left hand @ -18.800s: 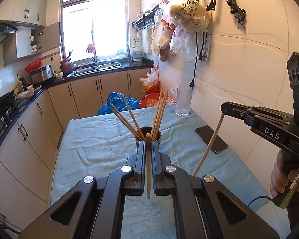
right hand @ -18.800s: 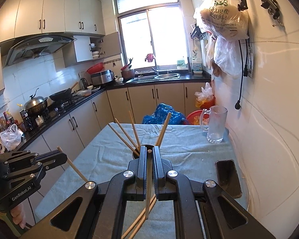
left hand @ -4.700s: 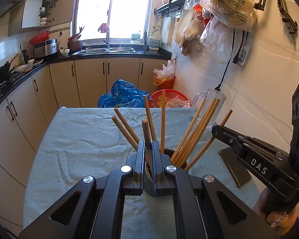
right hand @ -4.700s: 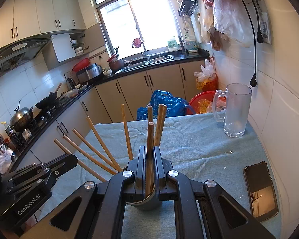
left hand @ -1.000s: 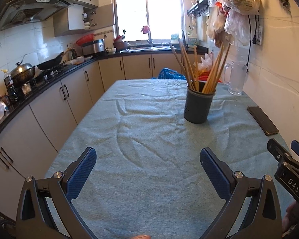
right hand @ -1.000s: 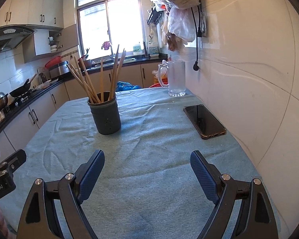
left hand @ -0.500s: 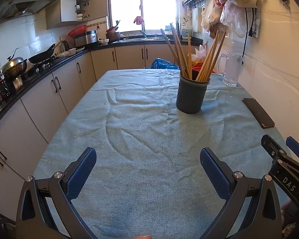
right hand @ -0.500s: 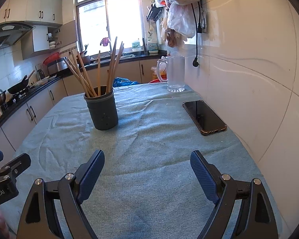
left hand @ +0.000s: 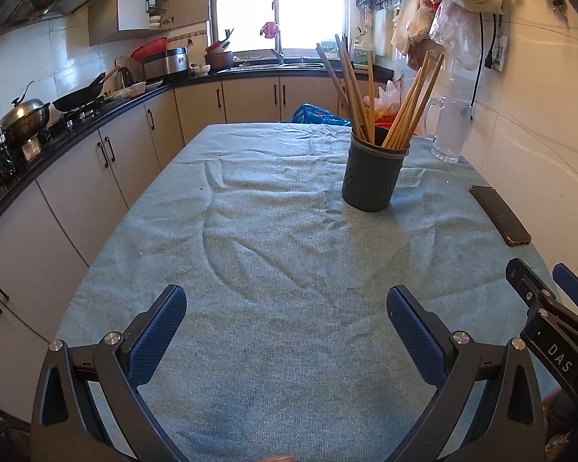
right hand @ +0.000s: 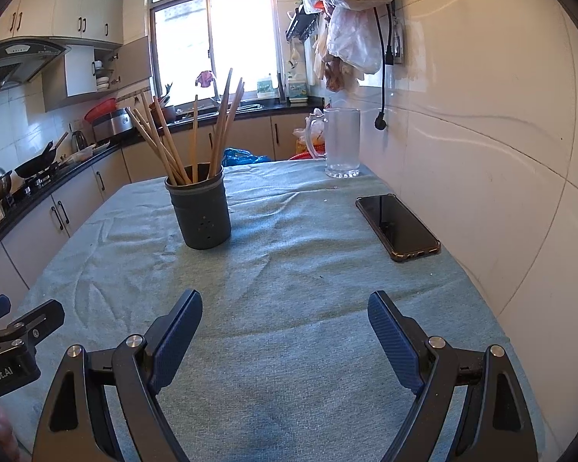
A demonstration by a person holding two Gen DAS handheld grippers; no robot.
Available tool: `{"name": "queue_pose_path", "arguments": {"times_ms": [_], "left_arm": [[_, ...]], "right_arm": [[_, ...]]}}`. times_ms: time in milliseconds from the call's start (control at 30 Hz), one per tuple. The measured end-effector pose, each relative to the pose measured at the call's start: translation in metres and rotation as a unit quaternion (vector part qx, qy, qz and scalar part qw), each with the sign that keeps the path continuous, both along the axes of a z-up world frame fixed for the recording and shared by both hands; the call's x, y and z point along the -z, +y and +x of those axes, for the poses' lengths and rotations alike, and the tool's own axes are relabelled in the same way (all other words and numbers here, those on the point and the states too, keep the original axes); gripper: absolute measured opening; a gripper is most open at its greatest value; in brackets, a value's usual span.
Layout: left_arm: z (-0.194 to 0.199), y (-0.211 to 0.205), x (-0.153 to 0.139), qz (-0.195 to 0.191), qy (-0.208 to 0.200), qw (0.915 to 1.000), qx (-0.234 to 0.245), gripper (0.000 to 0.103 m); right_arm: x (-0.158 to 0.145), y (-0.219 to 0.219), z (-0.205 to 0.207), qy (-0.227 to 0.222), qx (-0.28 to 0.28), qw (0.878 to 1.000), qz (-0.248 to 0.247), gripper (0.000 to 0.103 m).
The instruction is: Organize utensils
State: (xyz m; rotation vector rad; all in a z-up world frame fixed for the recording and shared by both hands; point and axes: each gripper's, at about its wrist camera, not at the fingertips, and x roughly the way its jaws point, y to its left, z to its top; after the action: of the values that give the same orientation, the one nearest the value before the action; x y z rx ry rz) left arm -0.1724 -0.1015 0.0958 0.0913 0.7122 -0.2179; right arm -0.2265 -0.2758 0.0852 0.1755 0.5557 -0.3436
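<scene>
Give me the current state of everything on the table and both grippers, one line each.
Left gripper: open, empty, above the cloth.
Right gripper: open, empty.
Chopsticks: standing in the holder, fanned out.
Utensil holder: upright on the cloth.
Glass mug: upright, looks empty.
Phone: flat, screen dark.
Table cloth: spread, wrinkled.

Cloth-covered table (left hand: pixel 273 338) bears holder (left hand: pixel 372 179), phone (left hand: pixel 499 213), mug (left hand: pixel 449 133).
</scene>
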Motion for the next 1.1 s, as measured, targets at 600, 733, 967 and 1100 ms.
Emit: {"name": "queue_pose_path", "arguments": {"times_ms": [600,733,967,1100], "left_arm": [[0.001,-0.002,0.003,0.000,0.009,0.9999,0.005,0.103],[0.001,-0.002,0.004,-0.001,0.012,0.9999,0.006,0.103],[0.007,0.000,0.006,-0.003,0.014,0.9999,0.005,0.103],[0.011,0.001,0.006,-0.004,0.016,0.9998,0.005,0.103]], "right_arm": [[0.001,0.003,0.001,0.002,-0.010,1.000,-0.003,0.091],[0.001,0.004,0.002,0.003,-0.010,1.000,-0.002,0.091],[0.001,0.008,0.006,0.008,-0.020,1.000,-0.009,0.091],[0.001,0.010,0.012,0.014,-0.031,0.999,-0.009,0.091]]}}
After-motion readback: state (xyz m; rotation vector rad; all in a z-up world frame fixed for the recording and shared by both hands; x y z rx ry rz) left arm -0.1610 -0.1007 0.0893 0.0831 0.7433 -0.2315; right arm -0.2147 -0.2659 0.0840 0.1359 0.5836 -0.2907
